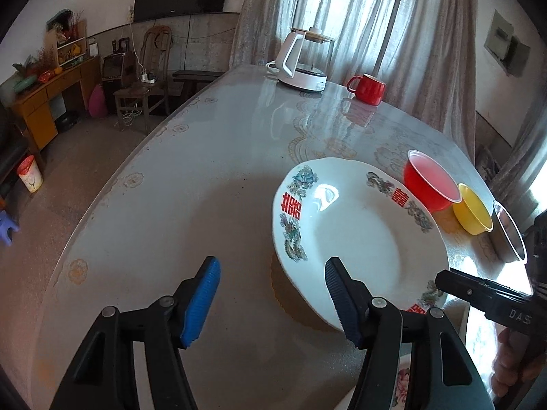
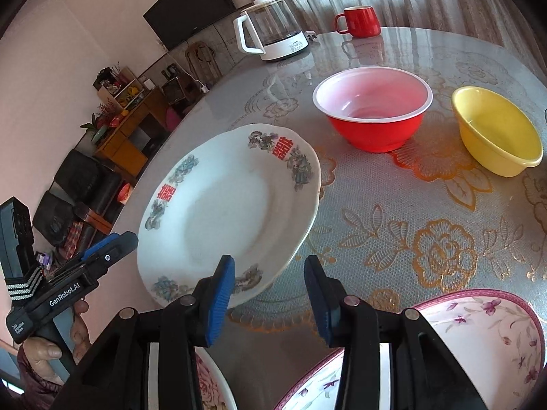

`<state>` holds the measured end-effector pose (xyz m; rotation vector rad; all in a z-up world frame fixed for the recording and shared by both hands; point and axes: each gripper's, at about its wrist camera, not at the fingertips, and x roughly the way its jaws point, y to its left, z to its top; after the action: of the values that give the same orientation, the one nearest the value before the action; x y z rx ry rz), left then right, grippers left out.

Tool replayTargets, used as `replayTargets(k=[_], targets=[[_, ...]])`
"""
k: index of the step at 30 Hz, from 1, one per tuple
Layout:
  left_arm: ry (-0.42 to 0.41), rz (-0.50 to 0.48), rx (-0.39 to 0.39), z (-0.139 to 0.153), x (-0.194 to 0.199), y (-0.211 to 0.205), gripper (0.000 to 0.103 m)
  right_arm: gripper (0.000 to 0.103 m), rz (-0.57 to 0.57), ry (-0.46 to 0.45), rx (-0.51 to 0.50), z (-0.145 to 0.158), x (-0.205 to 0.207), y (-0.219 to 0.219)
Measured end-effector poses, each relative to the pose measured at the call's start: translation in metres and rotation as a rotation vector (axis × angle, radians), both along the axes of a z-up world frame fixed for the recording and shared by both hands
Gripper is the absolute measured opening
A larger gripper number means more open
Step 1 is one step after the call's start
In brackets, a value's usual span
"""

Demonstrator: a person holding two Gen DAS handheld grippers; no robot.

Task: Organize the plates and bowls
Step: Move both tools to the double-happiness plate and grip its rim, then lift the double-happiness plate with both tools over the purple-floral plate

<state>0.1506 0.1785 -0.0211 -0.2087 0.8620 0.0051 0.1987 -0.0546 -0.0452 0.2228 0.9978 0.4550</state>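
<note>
A big white plate (image 1: 359,232) with red signs and blue-green flowers on its rim was seen on the round table (image 1: 191,177), near the table's edge. The table was covered with a clear cloth with gold flowers. Past the plate, a red bowl (image 2: 372,109) with a white rim was set just beside a yellow bowl (image 2: 497,130), and the two were not touching in the right wrist view. A shiny metal bowl (image 1: 509,235) was seen next to the yellow one in the left wrist view. At the far side of the table, a white kettle (image 2: 270,30) with a glass body and a red mug (image 2: 360,20) were placed.

The left gripper (image 1: 271,302) was held over the near rim of the big plate. Its blue pads (image 1: 200,302) were kept apart, and nothing was pinched between them. The right gripper (image 2: 268,302) was held just past the plate's other side, with its pads apart too and only the table seen between them. A white dish with purple flowers (image 2: 485,335) and a dish with a pink flower (image 2: 210,381) were seen low in the right wrist view, partly hidden by the gripper.
</note>
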Motion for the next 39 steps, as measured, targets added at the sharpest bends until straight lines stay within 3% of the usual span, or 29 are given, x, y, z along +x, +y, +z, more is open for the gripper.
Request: replayTargets(k=[14, 24, 29, 33, 39], targets=[[0.042, -0.050, -0.062, -0.015, 0.060, 0.005, 0.059, 0.042, -0.002, 0.016, -0.027, -0.006, 0.021, 0.005], [0.111, -0.119, -0.130, -0.024, 0.096, -0.008, 0.042, 0.045, -0.001, 0.025, -0.036, -0.008, 0.030, 0.011], [0.105, -0.129, -0.134, -0.025, 0.092, -0.006, 0.039, 0.045, -0.004, 0.035, -0.035, -0.011, 0.033, 0.012], [0.090, -0.172, -0.160, -0.025, 0.072, -0.004, 0.036, 0.057, -0.001, 0.025, -0.025, -0.011, 0.034, 0.011], [0.058, -0.149, -0.145, -0.024, 0.073, 0.000, 0.036, 0.057, 0.003, 0.010, -0.046, -0.008, 0.032, 0.010]])
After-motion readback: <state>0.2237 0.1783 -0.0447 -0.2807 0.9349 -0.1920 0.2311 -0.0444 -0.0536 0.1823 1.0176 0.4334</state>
